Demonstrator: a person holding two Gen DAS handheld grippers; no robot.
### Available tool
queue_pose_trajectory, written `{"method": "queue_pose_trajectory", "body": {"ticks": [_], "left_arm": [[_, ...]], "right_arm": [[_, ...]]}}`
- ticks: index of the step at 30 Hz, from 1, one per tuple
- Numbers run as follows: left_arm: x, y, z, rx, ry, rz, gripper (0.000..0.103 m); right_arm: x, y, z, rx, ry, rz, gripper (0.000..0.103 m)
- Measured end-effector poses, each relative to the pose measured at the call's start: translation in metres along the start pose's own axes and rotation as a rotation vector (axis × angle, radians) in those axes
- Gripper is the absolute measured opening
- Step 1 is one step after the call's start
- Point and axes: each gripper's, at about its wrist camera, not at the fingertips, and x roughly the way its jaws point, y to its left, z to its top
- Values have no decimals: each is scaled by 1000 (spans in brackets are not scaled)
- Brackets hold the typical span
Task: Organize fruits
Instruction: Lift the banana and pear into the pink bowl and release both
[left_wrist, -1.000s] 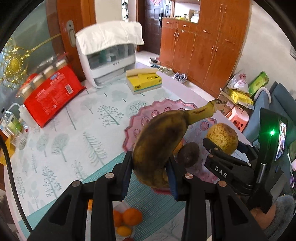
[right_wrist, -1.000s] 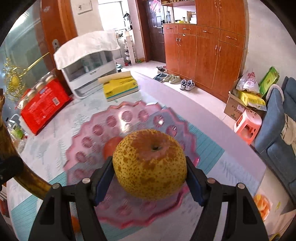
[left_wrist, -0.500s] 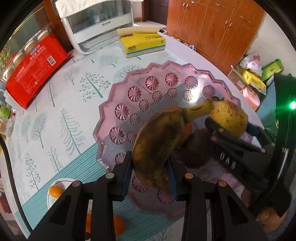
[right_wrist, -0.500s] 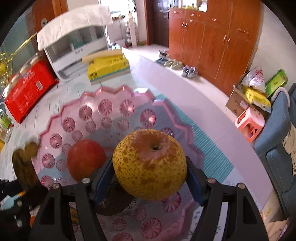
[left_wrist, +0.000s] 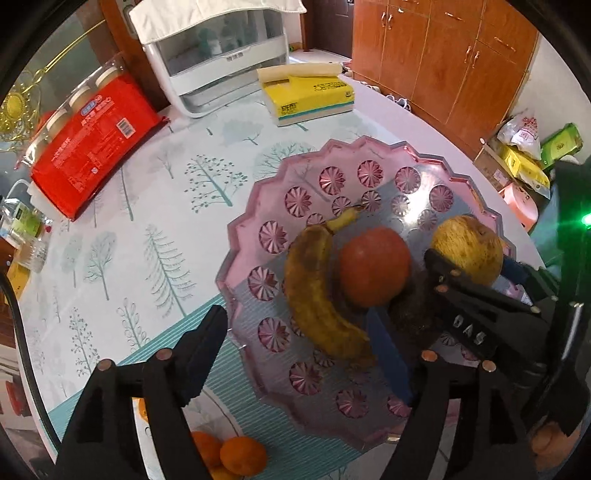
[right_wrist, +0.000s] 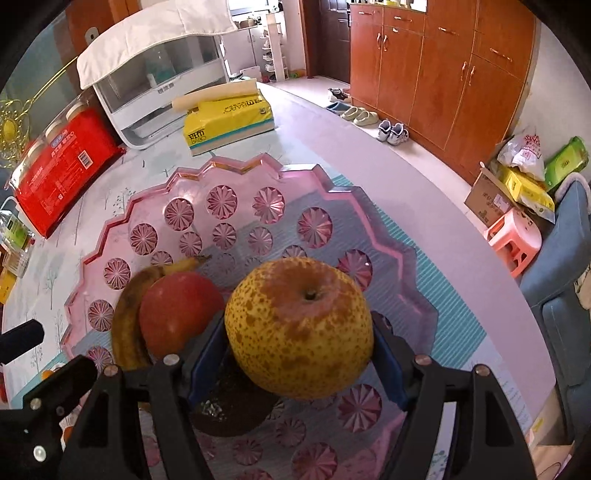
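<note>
Now left gripper (left_wrist: 295, 343) released over banana (left_wrist: 317, 295) on pink tray (left_wrist: 369, 155); right gripper (right_wrist: 297, 363) grasping pear (right_wrist: 299, 325).

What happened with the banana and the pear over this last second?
The left gripper lowered the banana onto the pink tray and opened, leaving it beside the apple. The right gripper still clamps the pear, now low over the tray.

— Obscured items? The dark fruit (right_wrist: 229, 410) lies mostly behind the pear (right_wrist: 299, 326) and gripper finger; type undeterminable.
— Cut off? The oranges (left_wrist: 236, 456) run past the bottom edge.
</note>
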Motion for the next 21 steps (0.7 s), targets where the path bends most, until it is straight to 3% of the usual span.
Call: {"method": "queue_pose_trajectory", "body": {"ticks": [4,8,21], "left_arm": [[-5,7,-4,-22,2,0,79],[-13,15,-7,-43,-10,11,81],[-52,46,-26,-124,-66,28,82]], "right_arm": [[-24,4,8,-7,-100,-3,74],[-39,19,10,-59,-146,-20,75],[-76,42,-6,-130,-193,18,75]]}}
